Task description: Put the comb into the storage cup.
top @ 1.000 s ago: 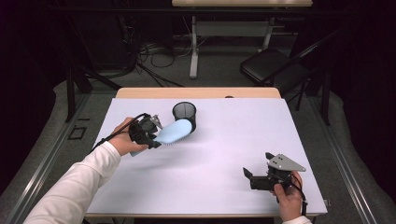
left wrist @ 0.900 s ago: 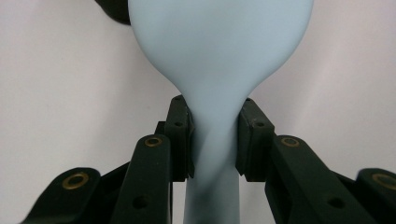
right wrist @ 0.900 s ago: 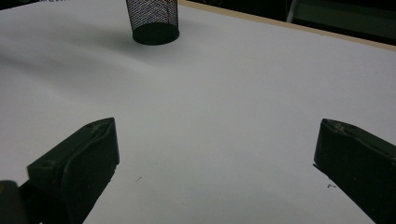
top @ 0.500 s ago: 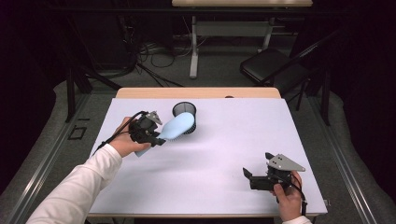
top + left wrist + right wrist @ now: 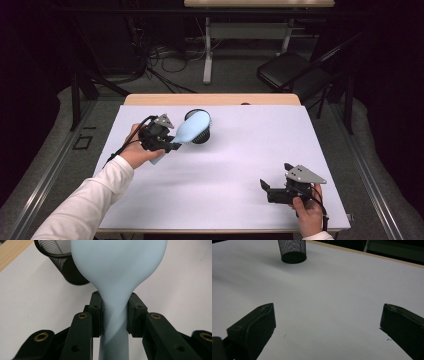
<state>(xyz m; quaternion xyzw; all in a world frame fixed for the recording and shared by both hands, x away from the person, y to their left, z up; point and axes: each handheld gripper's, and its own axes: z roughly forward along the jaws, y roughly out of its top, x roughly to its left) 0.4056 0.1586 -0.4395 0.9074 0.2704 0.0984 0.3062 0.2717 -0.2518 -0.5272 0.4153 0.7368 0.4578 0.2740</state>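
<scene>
Light blue plastic hairbrush held above the black wire-mesh cup.

In the high view, the left tongs (image 5: 170, 145), left of centre in the frame, pinch the light blue plastic hairbrush (image 5: 192, 127) at its narrow neck; its oval head lies over the rim of the black wire-mesh cup (image 5: 204, 136), which stands on the white worktop (image 5: 225, 165) near its far edge. In the left gripper view the two pads (image 5: 97, 315) press on both sides of the handle. The right tongs (image 5: 264, 186) are in the lower right of the frame, low over the worktop, spread wide with nothing between them.
</scene>
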